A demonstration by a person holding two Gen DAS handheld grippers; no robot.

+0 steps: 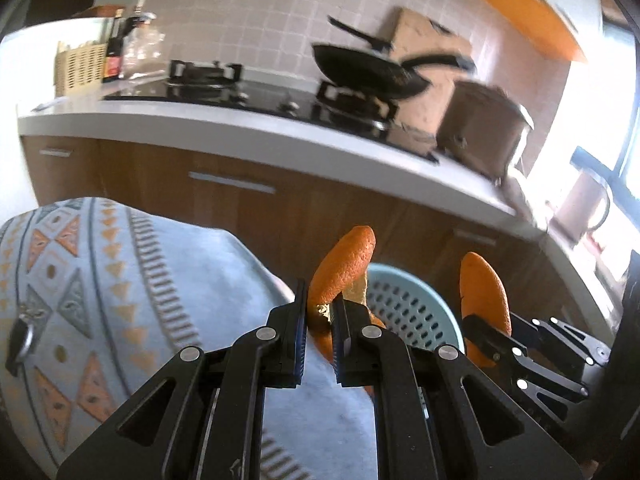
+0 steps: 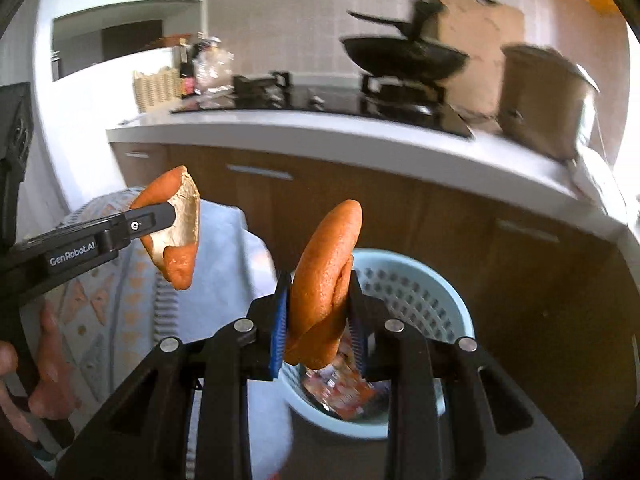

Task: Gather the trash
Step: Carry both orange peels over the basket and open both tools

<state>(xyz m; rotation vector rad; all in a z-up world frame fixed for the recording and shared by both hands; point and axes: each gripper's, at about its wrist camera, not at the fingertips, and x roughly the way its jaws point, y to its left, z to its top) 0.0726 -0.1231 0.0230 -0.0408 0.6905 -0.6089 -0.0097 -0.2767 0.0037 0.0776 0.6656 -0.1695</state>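
My left gripper (image 1: 320, 312) is shut on a piece of orange peel (image 1: 344, 264) and holds it in the air at the edge of the patterned tablecloth (image 1: 120, 280). My right gripper (image 2: 318, 308) is shut on a second orange peel (image 2: 326, 276), above the near rim of a light blue perforated bin (image 2: 420, 304). The bin (image 1: 404, 304) holds colourful wrappers (image 2: 344, 392). In the left wrist view the right gripper (image 1: 496, 332) and its peel (image 1: 484, 292) show at the right. In the right wrist view the left gripper (image 2: 168, 216) and its peel (image 2: 180, 232) show at the left.
A white counter (image 1: 256, 132) with brown cabinets (image 1: 240, 204) runs behind the bin. On it are a black hob (image 1: 240, 96), a black pan (image 1: 368, 72), cardboard boxes (image 1: 480, 128), a dark bottle (image 1: 114, 48) and a wicker basket (image 1: 80, 68). Keys (image 1: 20, 340) lie on the tablecloth.
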